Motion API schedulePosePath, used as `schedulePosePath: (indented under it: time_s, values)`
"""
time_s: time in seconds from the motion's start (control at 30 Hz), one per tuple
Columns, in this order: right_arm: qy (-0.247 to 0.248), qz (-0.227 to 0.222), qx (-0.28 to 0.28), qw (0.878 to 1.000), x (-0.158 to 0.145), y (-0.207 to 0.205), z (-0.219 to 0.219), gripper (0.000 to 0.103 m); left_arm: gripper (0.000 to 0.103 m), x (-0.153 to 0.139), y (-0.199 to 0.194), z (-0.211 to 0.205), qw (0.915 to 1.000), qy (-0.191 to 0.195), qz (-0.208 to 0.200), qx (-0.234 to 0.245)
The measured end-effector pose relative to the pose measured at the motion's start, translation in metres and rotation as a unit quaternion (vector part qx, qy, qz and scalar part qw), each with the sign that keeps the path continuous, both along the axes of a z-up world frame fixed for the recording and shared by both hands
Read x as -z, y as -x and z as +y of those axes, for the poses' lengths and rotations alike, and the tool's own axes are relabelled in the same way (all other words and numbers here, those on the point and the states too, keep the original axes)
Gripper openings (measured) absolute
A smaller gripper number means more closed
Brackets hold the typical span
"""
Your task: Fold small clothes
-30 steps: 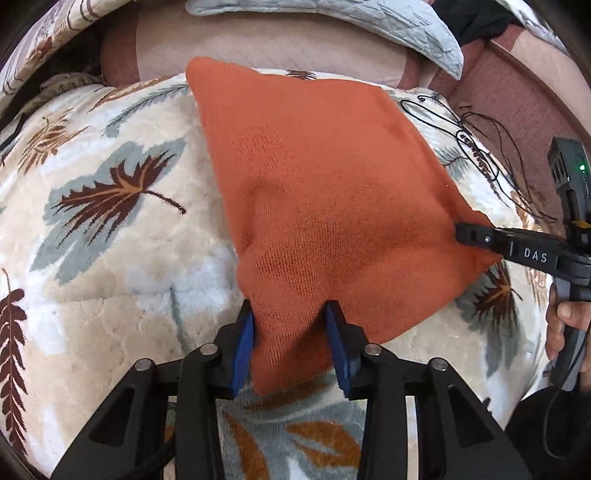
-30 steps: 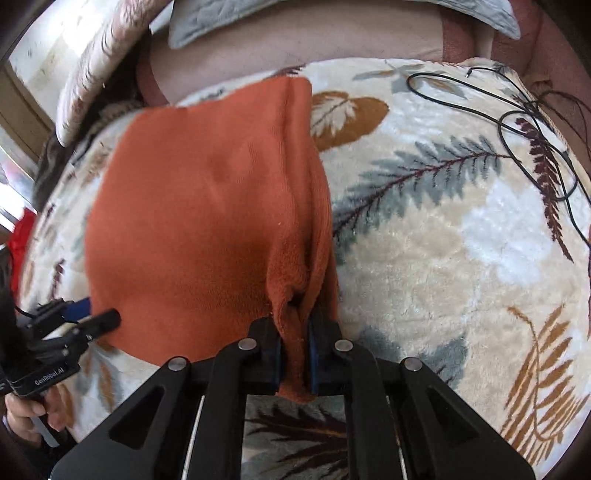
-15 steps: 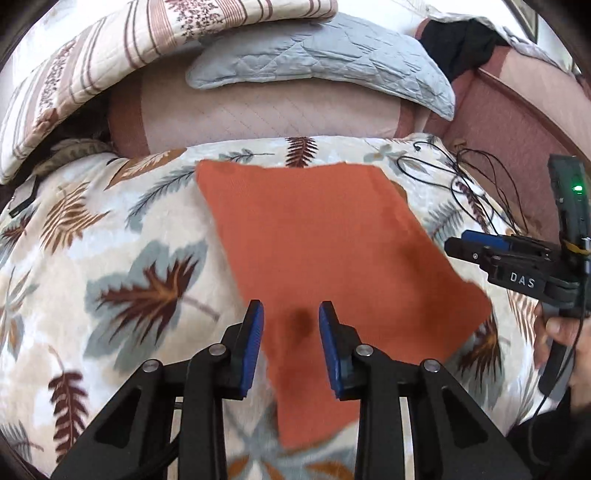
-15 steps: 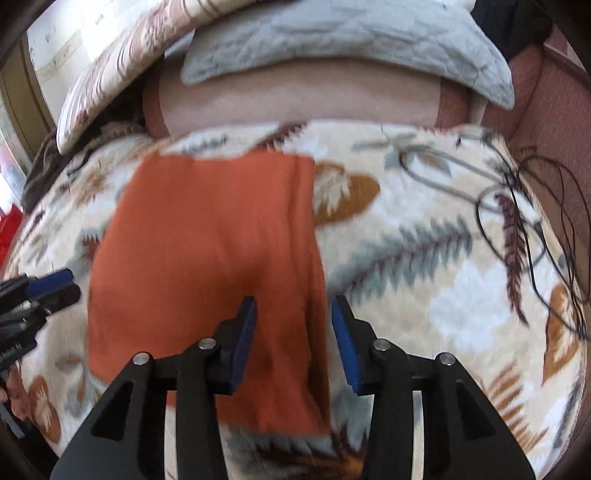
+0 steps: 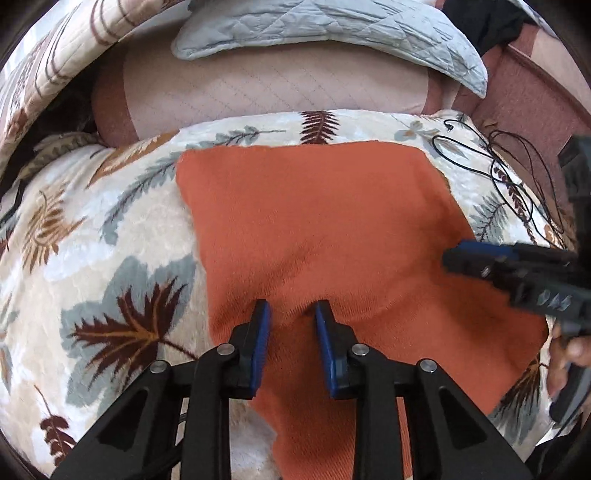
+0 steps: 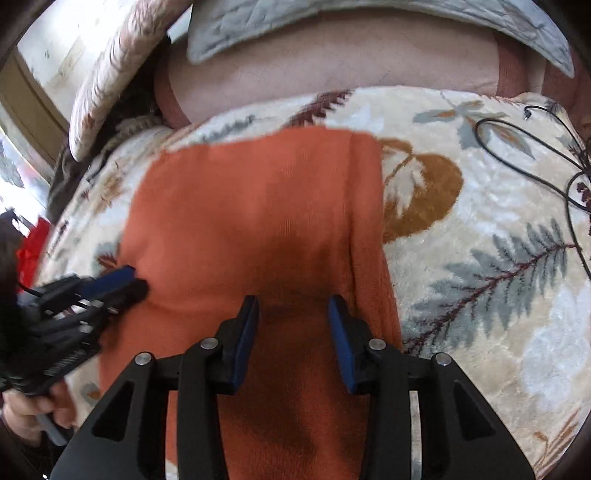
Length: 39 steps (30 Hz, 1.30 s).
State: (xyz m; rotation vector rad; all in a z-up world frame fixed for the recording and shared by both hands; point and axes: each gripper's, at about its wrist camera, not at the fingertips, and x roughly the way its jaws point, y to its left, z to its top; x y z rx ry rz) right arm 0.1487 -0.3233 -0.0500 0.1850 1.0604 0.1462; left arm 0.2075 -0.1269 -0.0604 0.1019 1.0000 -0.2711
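Note:
An orange knit cloth (image 5: 325, 229) lies flat on a leaf-patterned blanket (image 5: 110, 229); it also shows in the right wrist view (image 6: 251, 221), with a folded strip along its right edge. My left gripper (image 5: 291, 314) is open and empty, hovering over the cloth's near left part. My right gripper (image 6: 293, 306) is open and empty over the cloth's near right part. The right gripper also shows in the left wrist view (image 5: 454, 254), at the cloth's right edge. The left gripper shows in the right wrist view (image 6: 133, 280), at the cloth's left edge.
A grey quilted pillow (image 5: 332, 29) and a pink cushion (image 5: 277, 88) lie behind the blanket. Thin black cables (image 5: 509, 173) lie on the blanket to the right of the cloth. A patterned quilt (image 5: 55, 55) is at the far left.
Both grippers have opened and let go of the cloth's near corners, then lifted back. The cloth now lies flat on the blanket.

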Motion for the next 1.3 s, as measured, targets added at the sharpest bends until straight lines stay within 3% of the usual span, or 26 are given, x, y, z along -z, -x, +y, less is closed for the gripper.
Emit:
schedulePosePath:
  time_s: [0.1,0.17,0.23,0.37,0.53,0.57,0.6,0.63,0.7,0.73,0.83,0.93,1.07,1.13,1.2,1.3]
  values:
    - [-0.022,-0.029,0.011,0.999,-0.017,0.002,-0.008,0.043,0.028,-0.012,0.004,0.009,0.9994,0.032,-0.011,-0.004]
    - [-0.024,-0.045,0.023,0.998,-0.024,-0.001,-0.016,0.048,0.039,-0.018,0.003,0.017,0.9981,0.058,-0.016,-0.018]
    - [-0.028,-0.046,0.042,0.998,-0.022,-0.011,-0.025,0.059,0.057,-0.023,-0.001,0.025,0.9968,0.068,-0.024,-0.034]
    - [-0.046,-0.037,0.06,0.996,-0.012,-0.03,-0.037,0.06,0.06,-0.022,-0.02,0.035,0.9968,0.052,-0.021,-0.057]
    - [-0.051,-0.006,0.065,0.997,0.01,-0.056,-0.043,0.06,0.061,-0.004,-0.049,0.045,0.9949,0.073,0.008,-0.068]
    - [-0.061,0.002,0.062,0.996,0.014,-0.06,-0.043,0.058,0.06,0.0,-0.054,0.043,0.9949,0.074,0.012,-0.067]
    - [-0.071,0.007,0.055,0.996,0.017,-0.063,-0.043,0.04,0.051,0.005,-0.06,0.042,0.9949,0.075,0.019,-0.064]
    - [-0.08,0.008,0.045,0.996,0.019,-0.065,-0.04,0.033,0.037,0.009,-0.065,0.04,0.9947,0.079,0.026,-0.06]
    - [-0.058,0.002,0.036,0.998,0.018,-0.068,-0.033,0.023,0.029,0.007,-0.071,0.037,0.995,0.076,0.017,-0.062]
    - [-0.047,-0.008,0.034,0.998,0.014,-0.067,-0.03,0.02,0.024,0.004,-0.073,0.034,0.9956,0.071,0.008,-0.061]
    - [-0.027,-0.046,0.035,0.998,-0.002,-0.063,-0.026,0.018,0.021,0.0,-0.075,0.031,0.9962,0.061,0.0,-0.062]
    - [-0.013,-0.034,0.031,0.999,0.009,-0.066,-0.025,0.019,0.024,0.01,-0.081,0.034,0.9949,0.074,0.013,-0.067]
    - [-0.052,-0.016,0.038,0.998,0.02,-0.069,-0.04,0.028,0.033,0.013,-0.083,0.043,0.9911,0.1,0.025,-0.085]
    - [-0.034,-0.008,0.035,0.999,0.016,-0.066,-0.04,0.056,0.038,0.005,-0.075,0.044,0.9924,0.092,0.018,-0.08]
    - [-0.006,-0.003,0.027,1.0,0.012,-0.06,-0.037,0.059,0.042,-0.003,-0.062,0.045,0.9938,0.08,0.007,-0.076]
    - [-0.001,0.007,0.012,1.0,0.003,-0.048,-0.035,0.059,0.059,-0.012,-0.034,0.05,0.9936,0.094,0.004,-0.062]
